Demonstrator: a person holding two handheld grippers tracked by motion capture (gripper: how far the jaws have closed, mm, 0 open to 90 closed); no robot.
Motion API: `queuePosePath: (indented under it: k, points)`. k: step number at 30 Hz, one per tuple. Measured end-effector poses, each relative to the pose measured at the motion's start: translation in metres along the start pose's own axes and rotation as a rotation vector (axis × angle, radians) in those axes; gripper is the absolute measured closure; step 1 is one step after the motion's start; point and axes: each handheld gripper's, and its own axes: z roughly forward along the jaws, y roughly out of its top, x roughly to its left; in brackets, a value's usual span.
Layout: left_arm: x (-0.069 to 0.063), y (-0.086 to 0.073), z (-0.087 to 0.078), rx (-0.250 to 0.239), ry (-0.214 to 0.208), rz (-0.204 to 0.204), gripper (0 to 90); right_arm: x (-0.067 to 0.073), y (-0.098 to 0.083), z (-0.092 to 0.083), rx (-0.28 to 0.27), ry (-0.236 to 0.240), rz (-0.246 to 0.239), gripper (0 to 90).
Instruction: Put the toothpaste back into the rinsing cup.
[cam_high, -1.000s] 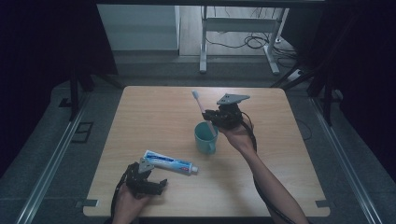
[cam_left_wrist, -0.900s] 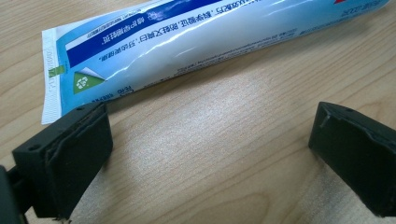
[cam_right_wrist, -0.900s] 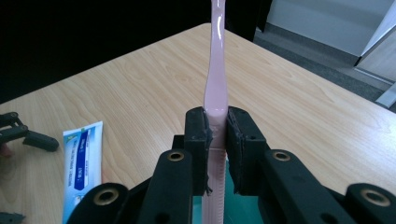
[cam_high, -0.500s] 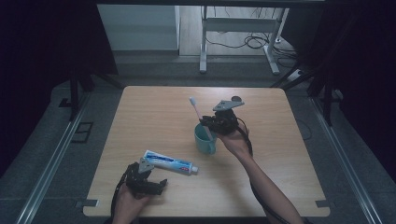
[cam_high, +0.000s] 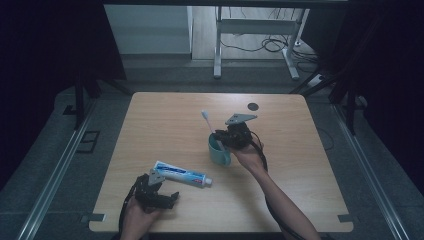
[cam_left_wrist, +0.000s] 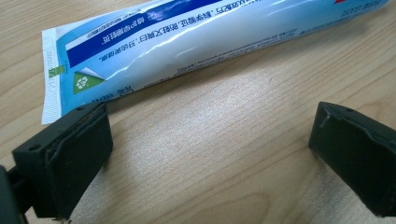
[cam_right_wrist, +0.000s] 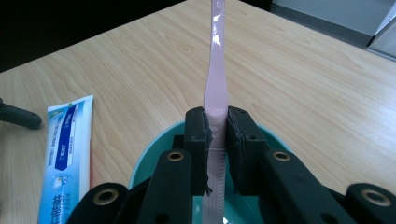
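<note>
The left gripper (cam_high: 159, 192) rests on the table (cam_high: 300, 150), jaws wide apart, the toothpaste tube (cam_left_wrist: 201, 42) lying just beyond their tips. The right gripper (cam_right_wrist: 217, 135) pinches a pink toothbrush (cam_right_wrist: 215, 88), its lower end inside the teal cup (cam_high: 219, 151) beneath the jaws.

The worktop (cam_high: 280, 200) is seen whole from a high fixed camera facing forward and down. The toothpaste tube (cam_left_wrist: 187, 42) is viewed very closely from the left gripper camera, and shared with the right gripper view, which looks along its jaws over the cup (cam_right_wrist: 149, 158)
</note>
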Motion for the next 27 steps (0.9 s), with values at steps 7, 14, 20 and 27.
queuePosePath:
  k: [7,14,20,27]
  points:
    - [0.000,0.000,0.000,0.001,0.001,0.000,0.0,-0.001,-0.009,0.010,0.026,0.003,0.011,77.9]
    - [0.000,0.000,0.000,0.001,0.001,0.001,0.0,-0.002,-0.013,0.013,0.041,0.016,0.025,77.4]
    - [0.000,0.000,0.000,0.002,0.002,0.001,0.0,-0.003,-0.014,0.012,0.050,0.018,0.032,76.9]
    - [0.000,0.000,0.000,0.002,0.002,0.001,0.0,-0.003,-0.012,0.009,0.046,0.022,0.033,74.1]
